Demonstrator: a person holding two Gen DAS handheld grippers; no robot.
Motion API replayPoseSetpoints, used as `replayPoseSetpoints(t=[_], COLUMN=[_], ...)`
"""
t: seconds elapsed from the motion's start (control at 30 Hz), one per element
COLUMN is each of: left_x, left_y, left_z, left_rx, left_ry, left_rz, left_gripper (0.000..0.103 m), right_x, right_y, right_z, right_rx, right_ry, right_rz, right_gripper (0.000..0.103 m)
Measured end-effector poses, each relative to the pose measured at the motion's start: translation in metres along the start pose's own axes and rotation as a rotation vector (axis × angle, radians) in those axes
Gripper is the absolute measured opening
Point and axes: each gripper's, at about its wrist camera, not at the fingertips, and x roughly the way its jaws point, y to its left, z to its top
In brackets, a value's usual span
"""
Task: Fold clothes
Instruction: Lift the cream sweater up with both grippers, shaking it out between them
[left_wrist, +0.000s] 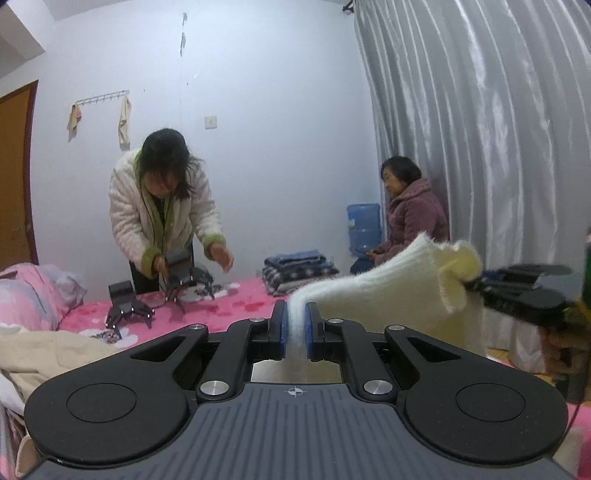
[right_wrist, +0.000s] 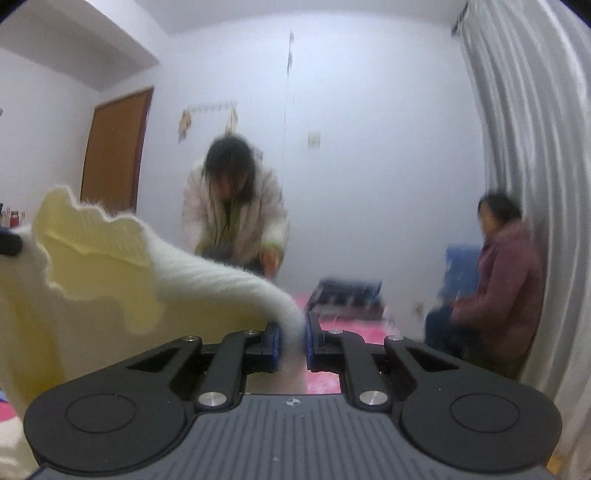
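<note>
the left tool (left_wrist: 295, 325) is clamped on one edge of a cream fuzzy sweater (left_wrist: 388, 284) and the right tool (right_wrist: 291, 341) is clamped on another, so the sweater hangs stretched in the air between them above the pink bed (left_wrist: 236, 299). it looks light, soft and floppy, best pinched at hems or shoulders. beyond, a folded pile (left_wrist: 295, 271) sits on the bed.

Cream fuzzy knit garment (left_wrist: 388, 288), pale yellow inside, held aloft and stretched, lower right of the left-wrist frame; folded clothes stack (left_wrist: 299, 271) on bed, centre.
</note>
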Motion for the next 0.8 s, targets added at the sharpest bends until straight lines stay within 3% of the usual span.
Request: replayPoseSetpoints(t=[0.1, 0.2, 0.33, 0.37, 0.43, 0.47, 0.53, 0.6, 0.67, 0.77, 0.8], left_x=[-0.004, -0.003, 0.010, 0.013, 0.014, 0.014, 0.014, 0.013, 0.012, 0.023, 0.029], left_y=[-0.005, -0.010, -0.013, -0.016, -0.024, -0.028, -0.041, -0.058, -0.072, -0.094, -0.101], left_z=[0.000, -0.013, -0.038, -0.043, -0.053, -0.057, -0.066, -0.078, -0.087, -0.097, -0.101], left_rx=[0.005, 0.025, 0.103, 0.138, 0.237, 0.288, 0.431, 0.594, 0.689, 0.735, 0.755], left_ry=[0.025, 0.092, 0.209, 0.240, 0.255, 0.260, 0.237, 0.194, 0.133, 0.110, 0.119], left_rz=[-0.010, -0.032, -0.126, -0.125, -0.132, -0.136, -0.150, -0.181, -0.223, -0.323, -0.334], left_gripper=[0.008, 0.011, 0.036, 0.040, 0.059, 0.061, 0.079, 0.087, 0.091, 0.091, 0.074], right_x=[-0.028, -0.041, -0.041, -0.038, -0.033, -0.031, -0.029, -0.033, -0.034, -0.031, -0.030], right_y=[-0.005, -0.007, -0.001, 0.000, 0.003, 0.004, 0.005, 0.010, 0.011, 0.008, 0.007], right_z=[0.024, 0.031, 0.021, 0.018, 0.013, 0.010, 0.008, 0.008, 0.007, 0.006, 0.006], right_rx=[0.006, 0.013, -0.007, -0.012, -0.014, -0.014, -0.035, -0.053, -0.049, -0.031, -0.028], right_ry=[-0.042, -0.019, 0.028, 0.038, 0.050, 0.056, 0.056, 0.059, 0.071, 0.086, 0.086], right_rz=[0.027, 0.072, 0.098, 0.099, 0.107, 0.111, 0.113, 0.115, 0.120, 0.134, 0.134], right_gripper=[0.013, 0.013, 0.013, 0.013, 0.013, 0.013, 0.013, 0.013, 0.013, 0.013, 0.013])
